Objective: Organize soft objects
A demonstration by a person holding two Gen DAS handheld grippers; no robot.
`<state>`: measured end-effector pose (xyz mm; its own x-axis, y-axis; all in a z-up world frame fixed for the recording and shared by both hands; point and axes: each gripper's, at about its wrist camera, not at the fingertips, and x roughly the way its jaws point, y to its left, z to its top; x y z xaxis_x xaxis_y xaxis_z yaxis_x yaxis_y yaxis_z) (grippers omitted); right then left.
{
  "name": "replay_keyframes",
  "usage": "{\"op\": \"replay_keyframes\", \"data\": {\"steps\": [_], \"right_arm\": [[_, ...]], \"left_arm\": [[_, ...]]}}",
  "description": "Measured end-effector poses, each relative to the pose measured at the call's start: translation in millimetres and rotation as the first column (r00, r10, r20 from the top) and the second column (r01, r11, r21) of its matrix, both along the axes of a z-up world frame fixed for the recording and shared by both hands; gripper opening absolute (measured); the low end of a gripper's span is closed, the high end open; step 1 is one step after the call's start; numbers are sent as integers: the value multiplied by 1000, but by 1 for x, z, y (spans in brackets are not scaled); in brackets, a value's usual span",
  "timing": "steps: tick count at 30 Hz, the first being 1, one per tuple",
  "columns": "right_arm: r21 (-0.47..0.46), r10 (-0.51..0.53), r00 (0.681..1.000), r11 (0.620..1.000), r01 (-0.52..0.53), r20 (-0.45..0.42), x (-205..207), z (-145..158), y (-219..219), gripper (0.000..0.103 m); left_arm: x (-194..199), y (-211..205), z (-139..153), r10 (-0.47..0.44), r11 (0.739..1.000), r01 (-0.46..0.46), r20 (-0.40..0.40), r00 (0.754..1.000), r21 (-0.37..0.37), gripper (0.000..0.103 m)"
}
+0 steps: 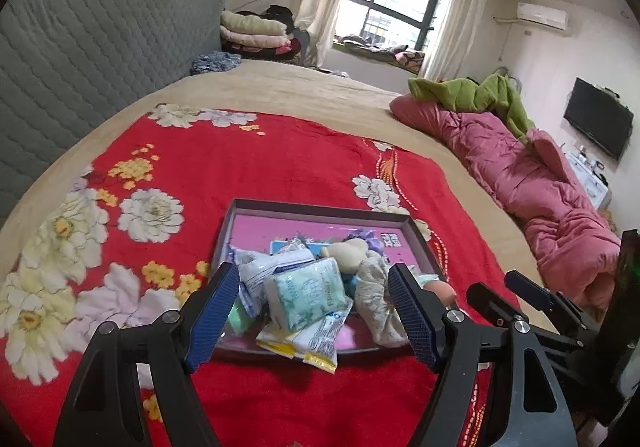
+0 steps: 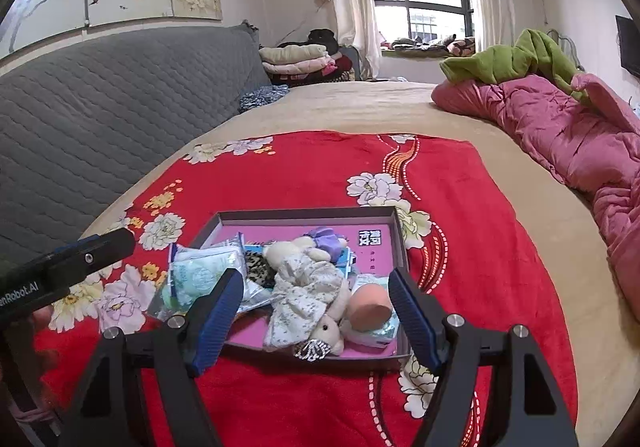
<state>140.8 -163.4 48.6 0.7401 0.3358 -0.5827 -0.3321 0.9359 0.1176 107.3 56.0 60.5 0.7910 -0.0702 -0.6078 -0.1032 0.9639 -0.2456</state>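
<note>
Nearest, the left tool (image 1: pixel 312 311) and the right tool (image 2: pixel 316 317) both hang with jaws wide, nothing between the pads. Just beyond them a shallow tray (image 2: pixel 400 243) lies on a red floral blanket (image 2: pixel 320 167) spread over the bed (image 2: pixel 360 103). Piled inside are tissue packs (image 1: pixel 306 293), a plush rabbit (image 2: pixel 308 287) in a pale dress and a peach sponge (image 2: pixel 370 303); one yellow-edged packet (image 1: pixel 304 345) hangs over the tray's near rim. Farther off, a pink quilt (image 2: pixel 560 119) carries a green garment (image 2: pixel 500 61).
</note>
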Motion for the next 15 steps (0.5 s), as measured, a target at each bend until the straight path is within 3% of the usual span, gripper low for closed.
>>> {"op": "replay_keyframes", "data": {"steps": [7, 15], "right_arm": [[-12, 0, 1000, 1000, 0, -3, -16, -4, -2, 75], [3, 13, 999, 1000, -13, 30, -46, 5, -4, 75]], "left_arm": [[-33, -16, 8, -10, 998, 10, 6, 1000, 57, 78], [-61, -22, -3, 25, 996, -25, -9, 1000, 91, 78]]}}
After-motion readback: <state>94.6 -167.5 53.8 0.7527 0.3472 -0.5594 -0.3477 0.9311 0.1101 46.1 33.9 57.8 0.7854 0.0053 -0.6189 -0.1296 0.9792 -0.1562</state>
